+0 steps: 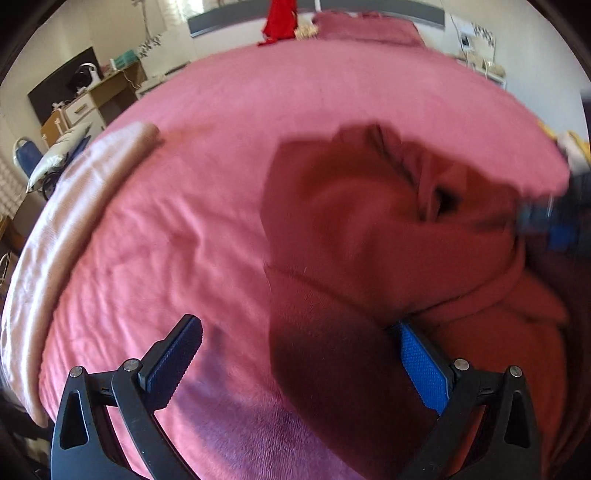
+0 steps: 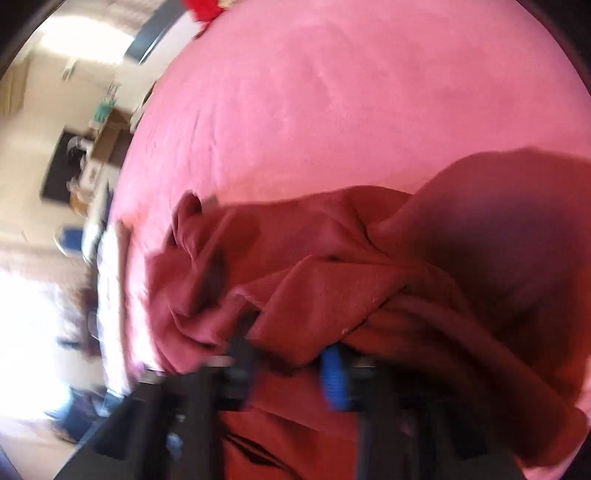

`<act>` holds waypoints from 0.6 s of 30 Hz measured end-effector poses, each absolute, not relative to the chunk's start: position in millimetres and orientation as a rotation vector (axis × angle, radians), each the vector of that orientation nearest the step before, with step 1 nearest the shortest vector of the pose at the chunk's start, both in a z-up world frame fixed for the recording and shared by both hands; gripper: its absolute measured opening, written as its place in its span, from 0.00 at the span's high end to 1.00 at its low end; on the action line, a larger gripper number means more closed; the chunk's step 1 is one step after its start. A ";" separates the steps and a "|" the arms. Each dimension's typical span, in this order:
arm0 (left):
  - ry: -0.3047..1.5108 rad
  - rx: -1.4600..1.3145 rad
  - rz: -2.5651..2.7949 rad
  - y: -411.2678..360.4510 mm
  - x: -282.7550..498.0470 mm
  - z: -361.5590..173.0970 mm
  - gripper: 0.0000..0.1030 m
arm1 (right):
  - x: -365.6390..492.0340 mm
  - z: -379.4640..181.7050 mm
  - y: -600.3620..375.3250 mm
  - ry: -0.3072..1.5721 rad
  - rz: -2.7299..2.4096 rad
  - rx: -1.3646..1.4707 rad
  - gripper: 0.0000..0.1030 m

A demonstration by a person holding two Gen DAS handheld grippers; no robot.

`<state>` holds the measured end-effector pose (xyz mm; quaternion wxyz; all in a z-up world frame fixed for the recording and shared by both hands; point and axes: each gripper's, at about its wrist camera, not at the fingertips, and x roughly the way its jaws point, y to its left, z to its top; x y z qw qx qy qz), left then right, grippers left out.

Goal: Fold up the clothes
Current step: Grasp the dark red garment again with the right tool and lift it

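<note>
Pink bedding covers a wide bed that fills both views, with a bright bedroom behind it. On that bed lies a dark red garment, crumpled into loose folds and lying toward the near right part of the bed as the left wrist view shows it. One flap of it reaches down toward the camera and lies between the fingers of the left gripper.

That left gripper has its jaws spread wide; the blue pad of one finger sits at the edge of the red cloth, while the other finger is well off it over bare pink bedding, so nothing is pinched. The right gripper is badly blurred in its own view. Its jaws look drawn close together with red cloth bunched over and around the tips, but the blur does not let me say for sure that cloth is pinched between the pads.

Beyond the garment, along the left edge of the bed, runs a pale pink blanket border. At the far end of the bed something bright red stands near a pillow. A brown desk stands against the wall past the bed's left side.
</note>
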<state>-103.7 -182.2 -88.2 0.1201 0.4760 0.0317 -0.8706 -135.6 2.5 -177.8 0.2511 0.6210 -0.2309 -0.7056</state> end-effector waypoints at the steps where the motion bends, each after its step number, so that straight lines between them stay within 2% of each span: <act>1: 0.113 1.389 -2.552 -184.3 -101.1 -94.2 0.00 | -144.9 -172.6 4.1 -0.676 -1.901 1.662 0.93; 4: 0.238 1.372 -2.558 -194.9 -86.1 -104.5 0.00 | -187.8 -142.6 11.7 -0.769 -1.933 1.532 0.95; 8: 0.203 1.346 -2.581 -194.6 -74.2 -102.8 0.00 | -238.2 -112.7 23.0 -0.811 -2.093 1.405 0.94; 10: 0.213 1.362 -2.579 -197.1 -73.2 -100.7 0.00 | -257.3 -106.9 29.1 -0.796 -2.164 1.378 0.85; 11: 0.229 1.375 -2.573 -199.2 -74.6 -98.7 0.00 | -259.5 -105.9 35.6 -0.797 -2.176 1.366 0.75; 12: 0.245 1.387 -2.567 -201.4 -75.9 -96.6 0.00 | -257.7 -103.9 43.0 -0.791 -2.190 1.355 0.73; 15: 0.266 1.371 -2.552 -206.1 -82.6 -86.4 0.00 | -228.8 -97.9 63.4 -0.698 -2.221 1.336 0.69; 18: 0.250 1.342 -2.579 -202.6 -98.0 -73.9 0.00 | -181.3 -106.3 66.8 -0.501 -2.188 1.369 0.65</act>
